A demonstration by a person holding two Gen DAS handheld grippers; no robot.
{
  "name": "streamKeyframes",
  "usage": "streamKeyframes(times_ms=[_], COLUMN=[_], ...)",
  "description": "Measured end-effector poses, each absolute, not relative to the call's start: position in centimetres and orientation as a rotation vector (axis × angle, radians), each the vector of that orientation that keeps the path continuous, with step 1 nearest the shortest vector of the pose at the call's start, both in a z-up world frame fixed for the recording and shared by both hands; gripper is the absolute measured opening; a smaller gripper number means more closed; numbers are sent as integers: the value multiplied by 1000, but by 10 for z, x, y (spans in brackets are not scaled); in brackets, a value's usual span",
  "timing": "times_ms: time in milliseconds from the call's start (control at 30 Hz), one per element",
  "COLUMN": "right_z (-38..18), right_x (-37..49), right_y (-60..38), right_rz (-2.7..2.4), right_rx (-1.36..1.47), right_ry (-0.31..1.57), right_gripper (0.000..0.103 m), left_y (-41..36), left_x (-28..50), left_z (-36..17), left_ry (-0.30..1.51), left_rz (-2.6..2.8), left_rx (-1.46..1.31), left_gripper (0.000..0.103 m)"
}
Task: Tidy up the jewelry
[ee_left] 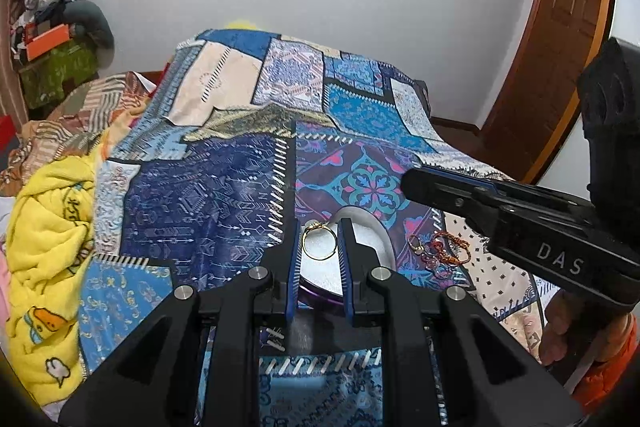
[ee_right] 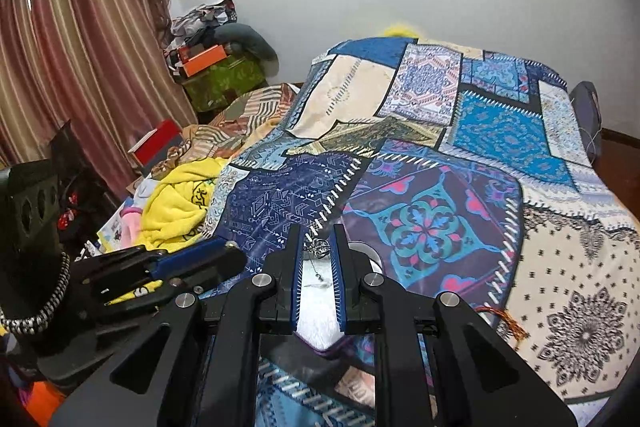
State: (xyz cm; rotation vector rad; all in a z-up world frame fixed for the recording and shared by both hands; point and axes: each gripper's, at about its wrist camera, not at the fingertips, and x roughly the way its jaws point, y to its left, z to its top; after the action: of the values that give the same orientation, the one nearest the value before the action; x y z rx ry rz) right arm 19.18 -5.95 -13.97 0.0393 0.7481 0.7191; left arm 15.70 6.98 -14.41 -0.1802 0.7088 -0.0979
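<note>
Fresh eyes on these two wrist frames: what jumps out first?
The loud blue patchwork bedspread fills both views. In the left wrist view, the left claw grips a thin gold ring above a white oval tray with a purple rim. In the right wrist view, the right claw pinches a small silver pendant on a fine chain.

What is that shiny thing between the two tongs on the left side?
A gold ring, pinched between the left tongs, with the white tray behind it. The left wrist view shows this.
</note>
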Motion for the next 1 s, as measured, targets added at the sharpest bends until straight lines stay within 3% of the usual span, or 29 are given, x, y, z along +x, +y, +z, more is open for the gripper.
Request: streamKeyframes(times_ms=[500, 1000], right_z=[-177, -180], right_x=[214, 217], right_y=[-51, -49], right_rz=[726, 722], right_rx=[6, -17], right_ry=[857, 890], right_gripper=[12, 13], left_y=[54, 55], left_x=[192, 197], left_z=[-186, -186], left_ry=[821, 842], left_rz=[-176, -176], left_rx=[-140, -143], left_gripper=[17, 17])
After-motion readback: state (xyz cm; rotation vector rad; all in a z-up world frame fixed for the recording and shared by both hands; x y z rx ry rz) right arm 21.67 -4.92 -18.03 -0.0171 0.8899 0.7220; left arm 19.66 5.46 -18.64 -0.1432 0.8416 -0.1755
